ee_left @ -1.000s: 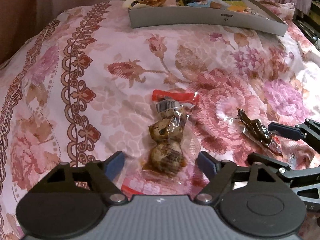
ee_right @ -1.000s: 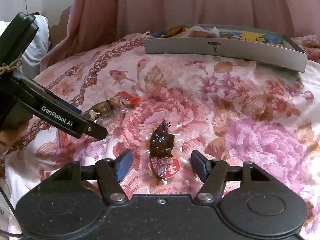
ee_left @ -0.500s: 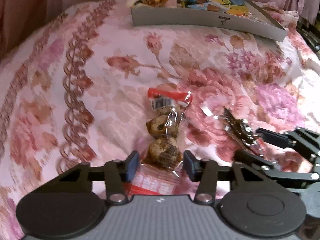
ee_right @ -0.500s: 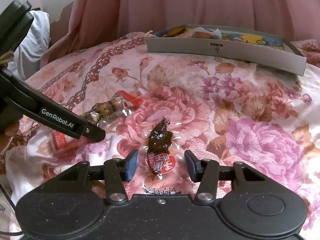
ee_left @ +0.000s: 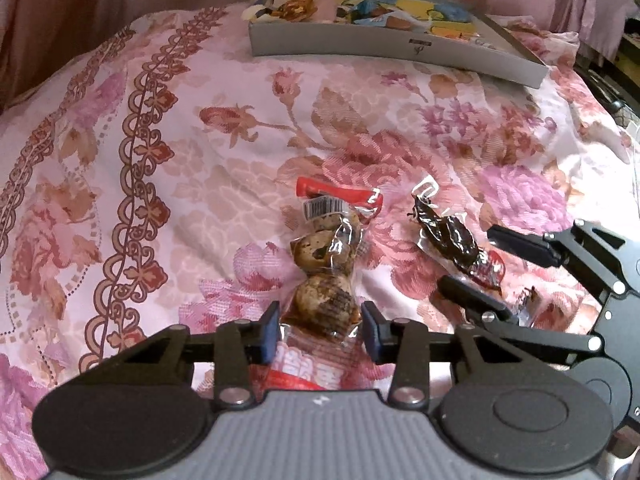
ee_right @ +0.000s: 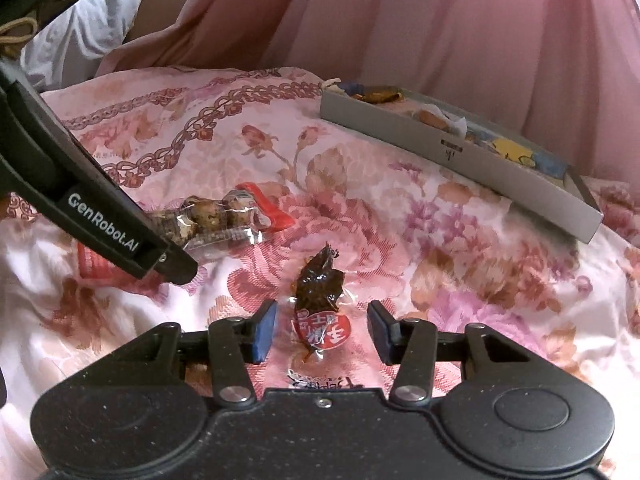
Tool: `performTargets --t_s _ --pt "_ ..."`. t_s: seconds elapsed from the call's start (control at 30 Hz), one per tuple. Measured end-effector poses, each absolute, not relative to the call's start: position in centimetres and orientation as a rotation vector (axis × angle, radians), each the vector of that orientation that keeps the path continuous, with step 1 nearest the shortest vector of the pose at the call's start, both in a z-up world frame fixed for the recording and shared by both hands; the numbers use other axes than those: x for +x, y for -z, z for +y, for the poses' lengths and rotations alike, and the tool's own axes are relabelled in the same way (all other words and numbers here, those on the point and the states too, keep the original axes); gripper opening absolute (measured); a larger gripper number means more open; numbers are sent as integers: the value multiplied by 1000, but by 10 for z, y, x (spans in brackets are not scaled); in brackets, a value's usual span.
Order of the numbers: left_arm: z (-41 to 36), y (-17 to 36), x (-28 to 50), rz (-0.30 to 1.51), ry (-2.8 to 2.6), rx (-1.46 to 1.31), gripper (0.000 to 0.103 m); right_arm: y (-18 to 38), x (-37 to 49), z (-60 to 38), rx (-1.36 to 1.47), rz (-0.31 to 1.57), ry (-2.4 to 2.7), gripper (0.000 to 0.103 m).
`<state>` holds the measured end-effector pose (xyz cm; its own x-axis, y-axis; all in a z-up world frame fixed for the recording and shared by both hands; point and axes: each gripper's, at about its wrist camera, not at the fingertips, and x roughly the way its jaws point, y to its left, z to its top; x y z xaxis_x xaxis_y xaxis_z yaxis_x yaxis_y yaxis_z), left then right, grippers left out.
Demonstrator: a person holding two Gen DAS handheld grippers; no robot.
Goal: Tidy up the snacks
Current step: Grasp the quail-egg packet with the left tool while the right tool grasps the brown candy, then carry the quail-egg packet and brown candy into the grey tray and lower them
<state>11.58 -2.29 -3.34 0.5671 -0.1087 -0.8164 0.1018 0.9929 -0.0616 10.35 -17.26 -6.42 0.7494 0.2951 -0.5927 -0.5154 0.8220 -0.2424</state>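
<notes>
Straddling the egg packet with left tool and jerky pouch with right tool, both apart; next, clamping, then carrying to far tray.

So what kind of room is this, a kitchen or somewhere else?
Most likely a bedroom rather than a kitchen. The snacks lie on a soft floral bedspread, not a counter; pink curtains hang behind it, and a grey box of snacks sits on the fabric.

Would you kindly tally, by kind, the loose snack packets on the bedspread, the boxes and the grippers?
Egg snack packet: 1
Dark snack packet: 1
Grey box: 1
Grippers: 2, the left gripper and the right gripper
Total: 5
</notes>
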Motion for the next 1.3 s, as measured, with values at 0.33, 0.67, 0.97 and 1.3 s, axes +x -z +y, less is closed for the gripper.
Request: performTargets --t_s 0.33,0.67,0.97,1.3 --pt "-25 30 110 934 139 -7 44 62 99 -171 -463 511 -446 50" --pt "-29 27 107 896 162 19 44 62 97 -170 -523 473 -426 50" --pt "-33 15 106 794 162 46 44 64 93 -170 -659 347 -376 50" --pt "-54 -16 134 660 183 50 44 51 110 -193 -714 200 -235 50"
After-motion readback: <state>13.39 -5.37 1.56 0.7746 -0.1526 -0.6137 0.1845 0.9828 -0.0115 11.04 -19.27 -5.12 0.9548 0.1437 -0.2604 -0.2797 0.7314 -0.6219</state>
